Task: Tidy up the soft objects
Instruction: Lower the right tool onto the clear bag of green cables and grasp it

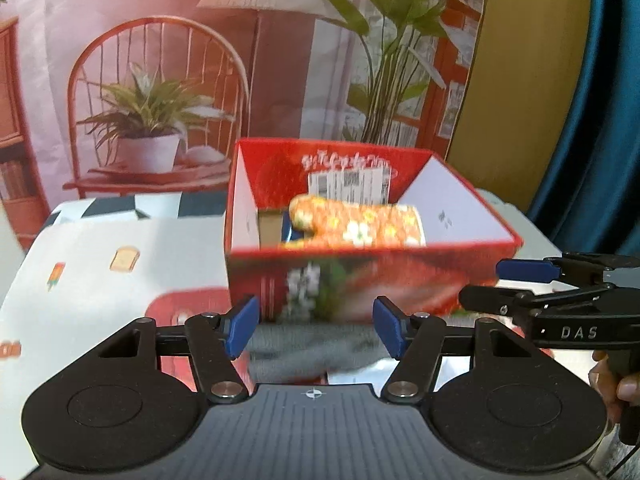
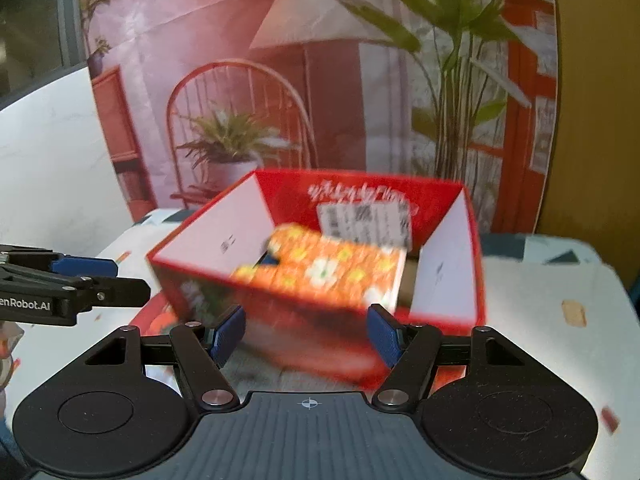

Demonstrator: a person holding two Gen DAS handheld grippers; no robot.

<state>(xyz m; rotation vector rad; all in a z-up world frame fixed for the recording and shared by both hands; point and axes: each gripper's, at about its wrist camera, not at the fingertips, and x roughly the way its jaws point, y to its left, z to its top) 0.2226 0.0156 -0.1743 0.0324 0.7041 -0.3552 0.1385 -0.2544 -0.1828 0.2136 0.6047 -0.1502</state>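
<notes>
A grey cloth (image 1: 316, 346) lies before the red box (image 1: 360, 280). Inside it, at twelve o'clock, sits orange floral fabric (image 1: 360, 226). Left gripper (image 1: 316, 326) and right gripper (image 2: 306, 334) gape wide, empty.

Printed backdrop (image 1: 168, 60) behind patterned tablecloth (image 1: 100, 264), teal curtain (image 1: 592, 128) alongside.
</notes>
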